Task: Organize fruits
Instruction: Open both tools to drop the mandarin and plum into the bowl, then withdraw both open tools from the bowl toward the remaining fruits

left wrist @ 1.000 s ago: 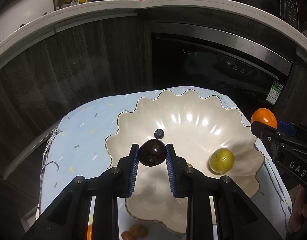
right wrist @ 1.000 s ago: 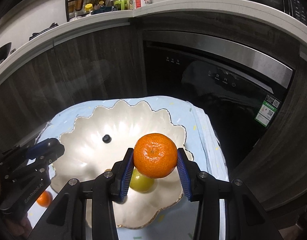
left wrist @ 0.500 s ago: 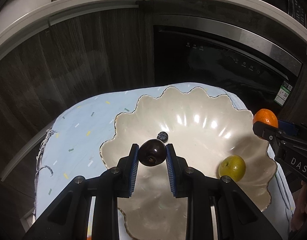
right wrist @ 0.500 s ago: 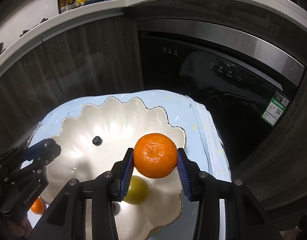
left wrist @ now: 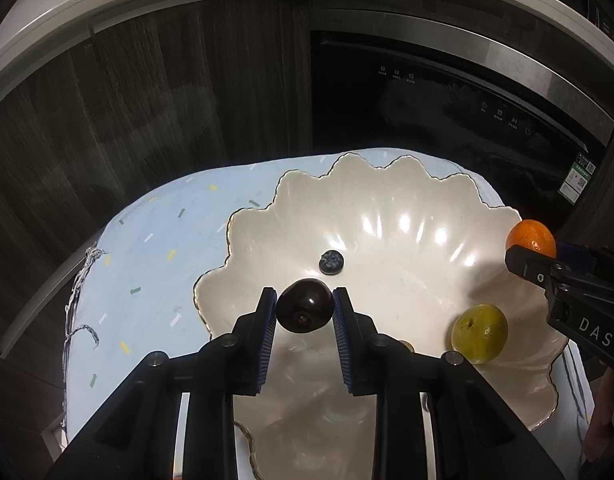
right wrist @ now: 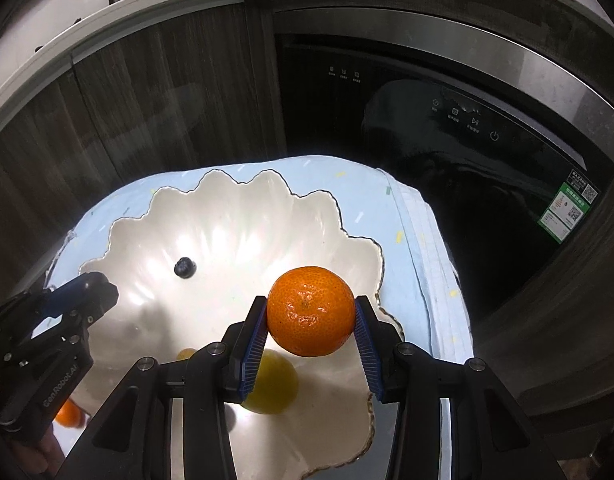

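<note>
My left gripper (left wrist: pixel 305 312) is shut on a dark cherry (left wrist: pixel 305 306) and holds it over the near left part of a cream scalloped bowl (left wrist: pixel 387 200). A blueberry (left wrist: pixel 331 261) and a yellow-green fruit (left wrist: pixel 479 333) lie in the bowl. My right gripper (right wrist: pixel 310 316) is shut on an orange mandarin (right wrist: pixel 310 310) above the bowl's right rim (right wrist: pixel 377 264). The mandarin also shows at the right edge of the left wrist view (left wrist: pixel 530 236). The blueberry (right wrist: pixel 184 267) and the yellow-green fruit (right wrist: pixel 273 388) show below in the right wrist view.
The bowl stands on a light blue cloth (left wrist: pixel 155 264) over a small table. Dark wooden cabinets (left wrist: pixel 127 120) and a black appliance front (left wrist: pixel 447 100) stand behind. Another small orange fruit (right wrist: pixel 69 414) lies on the cloth by the bowl's left.
Both grippers have moved forward over the bowl, which now sits nearer in both views. Each still holds its fruit.
</note>
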The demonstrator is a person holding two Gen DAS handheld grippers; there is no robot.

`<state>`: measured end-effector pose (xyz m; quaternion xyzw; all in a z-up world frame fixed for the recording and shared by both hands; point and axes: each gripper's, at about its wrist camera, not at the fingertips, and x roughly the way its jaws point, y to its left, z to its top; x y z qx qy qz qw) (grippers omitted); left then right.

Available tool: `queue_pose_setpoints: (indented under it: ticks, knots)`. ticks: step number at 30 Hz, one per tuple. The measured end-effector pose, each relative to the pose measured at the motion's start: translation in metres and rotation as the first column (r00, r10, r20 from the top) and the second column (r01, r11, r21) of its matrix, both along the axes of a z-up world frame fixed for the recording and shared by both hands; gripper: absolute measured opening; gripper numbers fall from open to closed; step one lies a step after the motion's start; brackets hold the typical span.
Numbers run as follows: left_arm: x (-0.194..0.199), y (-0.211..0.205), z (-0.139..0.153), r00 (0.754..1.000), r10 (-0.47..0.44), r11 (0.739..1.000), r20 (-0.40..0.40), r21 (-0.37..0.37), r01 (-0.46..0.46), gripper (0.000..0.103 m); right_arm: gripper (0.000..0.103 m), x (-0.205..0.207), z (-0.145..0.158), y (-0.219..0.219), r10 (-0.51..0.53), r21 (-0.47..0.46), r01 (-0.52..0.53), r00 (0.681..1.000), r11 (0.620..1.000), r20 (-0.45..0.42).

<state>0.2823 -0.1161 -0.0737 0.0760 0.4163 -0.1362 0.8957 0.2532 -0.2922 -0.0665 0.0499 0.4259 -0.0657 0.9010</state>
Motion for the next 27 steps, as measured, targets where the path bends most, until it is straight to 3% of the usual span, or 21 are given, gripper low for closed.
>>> queue_pose_setpoints:
  ticks: [2, 4, 6, 9, 17, 27]
  knots:
    - [0.000, 0.002, 0.000, 1.000, 0.012, 1.000, -0.002, 0.001, -0.012, 0.049, 0.045, 0.000, 0.000, 0.003, 0.006, -0.033, -0.006, 1.000, 0.999, -0.003]
    - [-0.001, 0.003, 0.001, 1.000, 0.019, 1.000, 0.000, -0.002, -0.019, 0.054, 0.051, 0.000, 0.000, 0.006, 0.007, -0.062, -0.007, 1.000, 0.998, -0.002]
    - [-0.004, 0.003, 0.003, 1.000, 0.015, 1.000, 0.008, 0.012, -0.015, 0.054, 0.071, -0.002, 0.002, 0.006, 0.002, -0.073, -0.002, 1.000, 0.997, 0.011]
    - [-0.006, 0.004, 0.006, 1.000, 0.016, 1.000, 0.012, 0.014, -0.017, 0.060, 0.077, -0.006, 0.009, 0.007, -0.003, -0.088, 0.007, 0.999, 0.996, 0.044]
    - [-0.015, 0.008, 0.018, 0.999, 0.027, 0.999, 0.044, 0.022, -0.028, 0.072, 0.077, -0.016, 0.018, 0.009, -0.012, -0.100, 0.018, 0.998, 0.995, 0.060]
    - [-0.037, 0.019, 0.037, 0.997, 0.033, 0.999, 0.076, 0.020, -0.034, 0.074, 0.077, -0.034, 0.033, 0.015, -0.021, -0.091, 0.029, 0.996, 0.995, 0.085]
